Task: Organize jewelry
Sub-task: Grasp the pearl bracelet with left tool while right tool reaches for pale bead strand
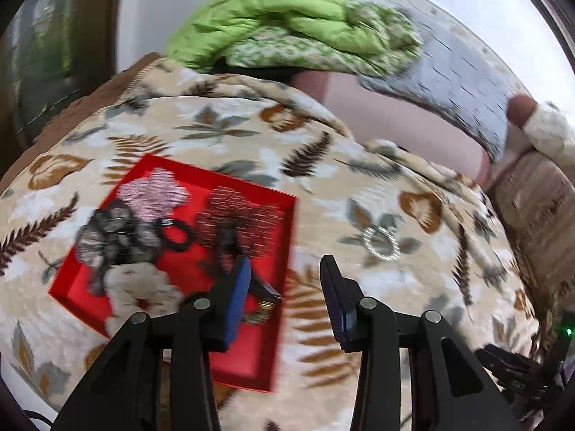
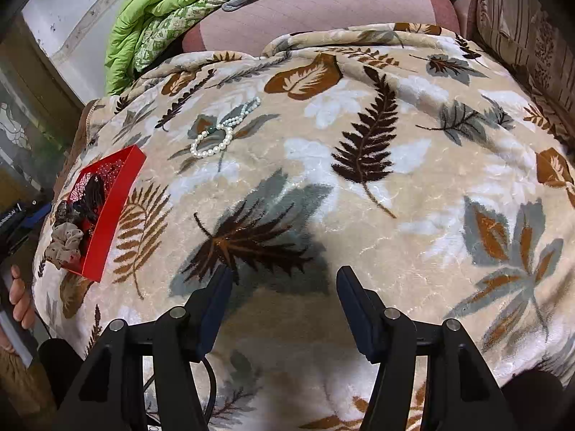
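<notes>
A red tray [image 1: 280, 222] lies on the leaf-patterned blanket and holds several scrunchies and hair ties, among them a pink one [image 1: 151, 190], a dark grey one [image 1: 115, 237] and a black loop [image 1: 178, 237]. My left gripper [image 1: 284, 273] is open and empty, over the tray's right edge. A white pearl bracelet [image 1: 381, 243] lies on the blanket to the right of the tray; the view is blurred. In the right wrist view the tray [image 2: 118, 194] is at far left and the pearl bracelet [image 2: 222, 133] lies beyond it. My right gripper [image 2: 284, 276] is open and empty above the blanket.
The blanket [image 2: 359, 179] covers a bed. A green quilt [image 1: 273, 18] and a grey quilted cover [image 1: 463, 72] lie at the far end. A striped pillow [image 2: 521, 28] sits at the right. A hand [image 2: 19, 298] shows at the left edge.
</notes>
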A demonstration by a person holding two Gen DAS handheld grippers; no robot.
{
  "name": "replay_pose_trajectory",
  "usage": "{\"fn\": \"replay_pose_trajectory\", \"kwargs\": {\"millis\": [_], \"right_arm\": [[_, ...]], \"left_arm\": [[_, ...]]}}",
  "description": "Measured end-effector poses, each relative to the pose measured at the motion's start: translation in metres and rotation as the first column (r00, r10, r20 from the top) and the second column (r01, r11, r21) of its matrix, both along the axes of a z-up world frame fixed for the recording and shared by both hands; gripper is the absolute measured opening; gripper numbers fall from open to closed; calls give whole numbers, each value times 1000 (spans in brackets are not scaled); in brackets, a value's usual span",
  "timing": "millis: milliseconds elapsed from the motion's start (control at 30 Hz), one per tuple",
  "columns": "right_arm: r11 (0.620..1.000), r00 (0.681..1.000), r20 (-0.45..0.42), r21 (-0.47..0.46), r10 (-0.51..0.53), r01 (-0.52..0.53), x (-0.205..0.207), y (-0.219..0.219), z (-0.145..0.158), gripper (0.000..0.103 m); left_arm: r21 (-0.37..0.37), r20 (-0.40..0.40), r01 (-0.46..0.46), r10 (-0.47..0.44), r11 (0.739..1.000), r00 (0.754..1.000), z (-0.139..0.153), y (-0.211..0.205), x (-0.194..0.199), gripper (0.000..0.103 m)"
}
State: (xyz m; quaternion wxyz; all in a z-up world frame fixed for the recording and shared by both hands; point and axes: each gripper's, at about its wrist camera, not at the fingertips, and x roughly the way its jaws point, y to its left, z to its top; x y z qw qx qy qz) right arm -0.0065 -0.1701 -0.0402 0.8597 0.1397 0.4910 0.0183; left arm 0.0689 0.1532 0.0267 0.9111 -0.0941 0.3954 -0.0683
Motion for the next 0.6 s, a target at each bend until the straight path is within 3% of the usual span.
{"fn": "replay_pose_trajectory", "kwargs": {"millis": [200, 400, 600], "right_arm": [[1000, 999, 39, 10, 15, -15, -5, -2, 3, 65], [998, 999, 39, 56, -28, 26, -10, -27, -5, 65], [994, 999, 51, 109, 1, -7, 31, -36, -3, 65]], "left_arm": [[41, -39, 93, -92, 995, 995, -3, -57, 3, 39], [65, -108, 124, -116, 990, 987, -24, -98, 26, 39], [84, -184, 131, -114, 988, 976, -56, -126, 68, 38]]}}
